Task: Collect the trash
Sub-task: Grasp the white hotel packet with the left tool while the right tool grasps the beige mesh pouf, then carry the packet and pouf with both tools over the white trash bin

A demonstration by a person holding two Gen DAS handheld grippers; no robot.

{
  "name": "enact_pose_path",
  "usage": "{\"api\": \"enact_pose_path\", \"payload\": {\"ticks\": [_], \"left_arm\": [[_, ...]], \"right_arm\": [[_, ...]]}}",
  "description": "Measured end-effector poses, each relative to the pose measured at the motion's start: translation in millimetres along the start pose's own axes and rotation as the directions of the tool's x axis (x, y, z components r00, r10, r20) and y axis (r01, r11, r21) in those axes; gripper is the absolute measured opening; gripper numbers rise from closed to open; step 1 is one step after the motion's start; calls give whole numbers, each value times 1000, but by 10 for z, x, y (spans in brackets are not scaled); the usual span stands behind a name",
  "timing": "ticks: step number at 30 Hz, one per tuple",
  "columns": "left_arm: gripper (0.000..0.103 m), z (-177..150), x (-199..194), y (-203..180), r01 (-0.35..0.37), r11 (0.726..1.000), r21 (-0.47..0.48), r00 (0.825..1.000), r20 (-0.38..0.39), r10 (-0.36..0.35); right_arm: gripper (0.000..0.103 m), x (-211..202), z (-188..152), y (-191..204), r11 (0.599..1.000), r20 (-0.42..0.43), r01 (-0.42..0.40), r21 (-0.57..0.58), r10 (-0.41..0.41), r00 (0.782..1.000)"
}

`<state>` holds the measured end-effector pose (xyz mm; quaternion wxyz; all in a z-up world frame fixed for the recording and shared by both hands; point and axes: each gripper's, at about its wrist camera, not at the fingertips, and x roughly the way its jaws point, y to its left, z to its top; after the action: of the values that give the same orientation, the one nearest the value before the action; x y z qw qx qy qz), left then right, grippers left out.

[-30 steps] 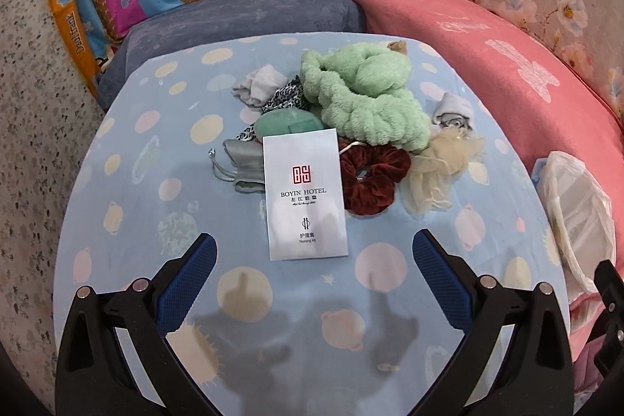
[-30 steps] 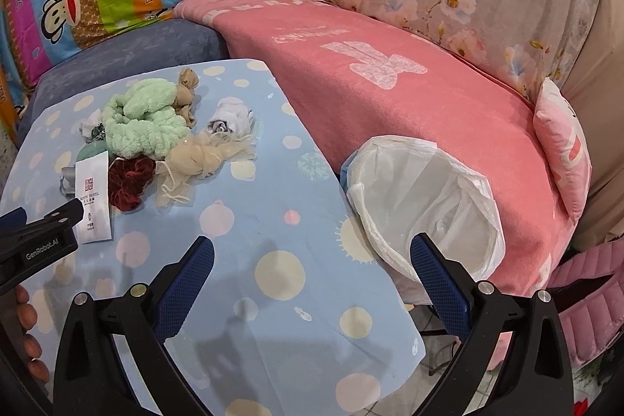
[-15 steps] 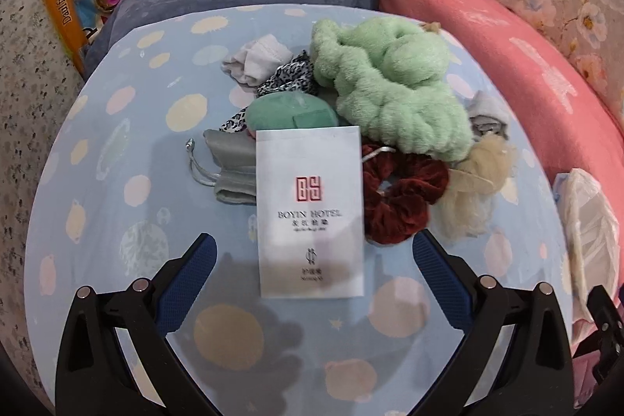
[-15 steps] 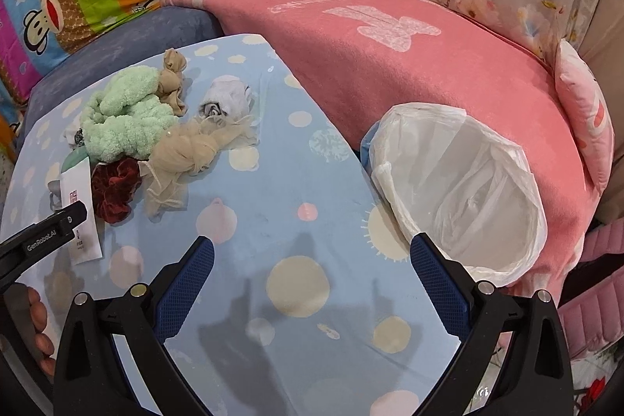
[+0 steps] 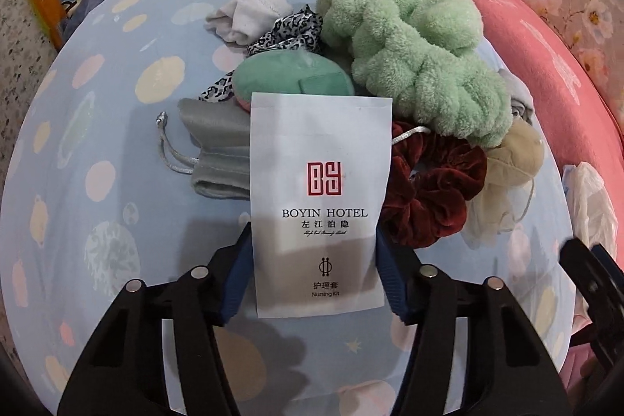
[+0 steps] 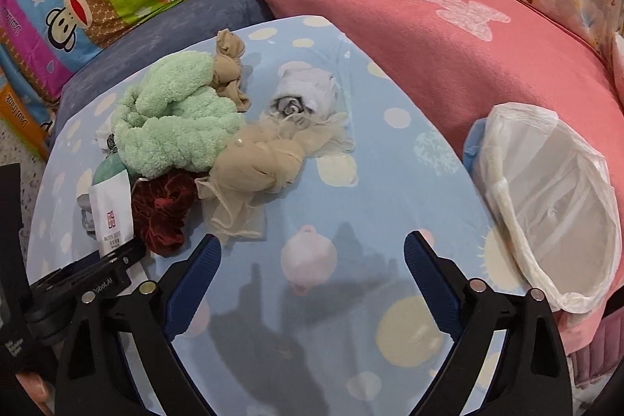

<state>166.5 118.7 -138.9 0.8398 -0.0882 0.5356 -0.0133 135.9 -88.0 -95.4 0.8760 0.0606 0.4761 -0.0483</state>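
Observation:
A white BOYIN HOTEL paper packet [image 5: 319, 197] lies flat on the blue spotted tablecloth [image 5: 117, 127]. My left gripper [image 5: 314, 275] has closed in on the packet's lower part, its blue pads at both long edges. The packet also shows in the right wrist view [image 6: 111, 217] with the left gripper [image 6: 101, 268] at it. My right gripper [image 6: 312, 268] is open and empty above bare tablecloth. A bin lined with a white plastic bag [image 6: 553, 205] stands at the table's right edge.
Beside the packet lie a green fuzzy headband [image 5: 413, 65], a dark red scrunchie [image 5: 433, 197], a beige mesh tie [image 6: 257, 166], a grey pouch [image 5: 218, 151], a green puff [image 5: 288, 73] and a rolled white sock [image 6: 308, 92]. A pink-covered sofa [image 6: 448, 38] curves behind.
My left gripper moved forward and down to the packet and its jaws narrowed onto the packet's edges. My right gripper drifted a little forward; the bin now sits further right in its view.

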Motion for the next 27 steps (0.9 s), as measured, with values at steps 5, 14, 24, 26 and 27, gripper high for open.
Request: {"api": "enact_pose_path", "payload": {"ticks": [5,14,24,26,27], "left_arm": [[51,-19,-117,5,-3,1000,11,1000,24,2],[51,53,-425,6,-40,998,42,995,94,36],[51,110,-818,-120,-12,999,46,988,153,5],[51,120,-926,-202,-3,998,58,985,173,-7],[51,120,-974,-240,0,998,65,983,182,-12]], "right_arm": [[65,225,81,196,998,-26,-67,-14,67,997],[4,435,50,473,987,-80,-154,-39,151,985],[2,-293,282,295,985,64,-164,-61,168,984],[2,-474,361,202,985,103,-164,-56,169,980],[2,-557,393,160,985,121,-163,-53,169,978]]}}
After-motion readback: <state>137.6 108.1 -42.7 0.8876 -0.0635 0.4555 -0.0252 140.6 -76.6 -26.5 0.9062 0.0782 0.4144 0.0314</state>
